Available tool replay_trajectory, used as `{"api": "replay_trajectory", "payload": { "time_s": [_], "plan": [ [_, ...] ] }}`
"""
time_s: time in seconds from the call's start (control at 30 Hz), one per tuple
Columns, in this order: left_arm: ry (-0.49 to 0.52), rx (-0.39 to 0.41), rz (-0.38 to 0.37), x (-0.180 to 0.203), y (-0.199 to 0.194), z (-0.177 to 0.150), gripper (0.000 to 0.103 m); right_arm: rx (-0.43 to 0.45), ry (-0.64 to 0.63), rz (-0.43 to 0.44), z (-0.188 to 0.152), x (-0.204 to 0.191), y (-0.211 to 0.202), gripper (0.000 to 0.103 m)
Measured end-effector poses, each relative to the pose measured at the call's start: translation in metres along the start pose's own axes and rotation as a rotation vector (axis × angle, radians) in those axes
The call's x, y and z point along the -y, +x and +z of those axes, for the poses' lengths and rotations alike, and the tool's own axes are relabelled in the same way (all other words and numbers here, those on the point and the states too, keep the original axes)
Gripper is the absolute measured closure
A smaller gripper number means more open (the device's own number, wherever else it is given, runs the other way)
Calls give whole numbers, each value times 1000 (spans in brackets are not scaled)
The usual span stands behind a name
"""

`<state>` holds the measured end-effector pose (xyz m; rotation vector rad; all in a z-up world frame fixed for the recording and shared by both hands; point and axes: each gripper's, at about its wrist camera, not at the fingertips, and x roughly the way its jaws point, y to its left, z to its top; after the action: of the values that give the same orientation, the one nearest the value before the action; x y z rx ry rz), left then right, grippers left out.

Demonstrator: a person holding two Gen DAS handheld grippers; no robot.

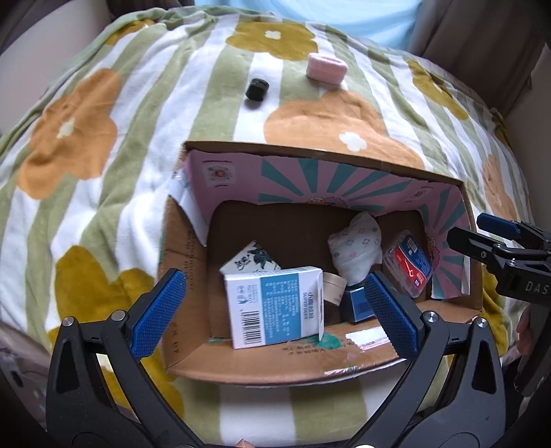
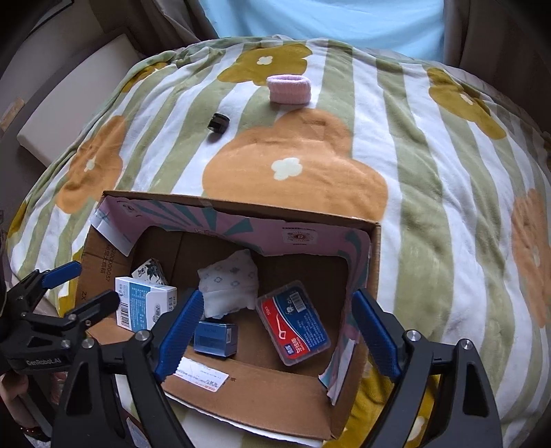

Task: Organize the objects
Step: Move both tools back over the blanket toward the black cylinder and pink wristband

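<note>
An open cardboard box (image 1: 241,368) (image 2: 261,389) sits on a flowered blanket. Inside lie a white-and-blue carton (image 1: 275,306) (image 2: 144,303), a patterned tissue pack (image 1: 253,258) (image 2: 149,270), a folded white cloth (image 1: 356,246) (image 2: 230,282), a red-and-blue floss case (image 1: 409,262) (image 2: 296,324), a small dark blue box (image 1: 356,305) (image 2: 215,337) and a cream jar (image 1: 334,287). A pink band (image 1: 326,68) (image 2: 288,89) and a small black cap (image 1: 256,90) (image 2: 218,122) lie on the blanket beyond the box. My left gripper (image 1: 275,313) is open above the box's near side. My right gripper (image 2: 275,334) is open above the box.
The blanket (image 1: 103,155) (image 2: 430,206) covers a rounded surface that falls off on all sides. A pale cushion (image 2: 72,100) lies at the left. A light blue cloth (image 2: 320,20) shows at the far end.
</note>
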<state>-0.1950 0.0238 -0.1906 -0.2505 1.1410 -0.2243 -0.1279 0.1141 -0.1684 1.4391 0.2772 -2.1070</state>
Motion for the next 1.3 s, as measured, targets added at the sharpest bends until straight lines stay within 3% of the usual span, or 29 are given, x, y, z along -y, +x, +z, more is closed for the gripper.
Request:
{"api": "replay_trajectory", "payload": {
  "time_s": [0.33,0.63,0.77,0.83,0.9,0.93,0.97,1.13,1.3],
  "plan": [
    [12,11,9,-7,-8,7,0,-5,5,-18,-1,0,-5,17],
    [44,54,30,-13,-17,35,0,-13,29,-27,16,0,-6,17],
    [60,85,25,-20,-21,57,0,-1,26,-32,28,-2,-8,17],
    [72,96,29,-22,-22,68,0,-6,57,9,35,0,-6,17],
    [90,102,31,-25,-23,81,0,-11,91,44,44,2,-4,11],
    [97,108,34,-26,-23,87,0,-8,98,53,48,2,-3,2],
    [107,113,29,-27,-23,95,0,-1,103,64,53,1,-3,1],
    [168,134,30,-31,-22,127,0,54,101,68,81,-5,-7,1],
    [214,140,13,-32,-9,166,0,35,92,46,118,-9,1,1]
  ]
}}
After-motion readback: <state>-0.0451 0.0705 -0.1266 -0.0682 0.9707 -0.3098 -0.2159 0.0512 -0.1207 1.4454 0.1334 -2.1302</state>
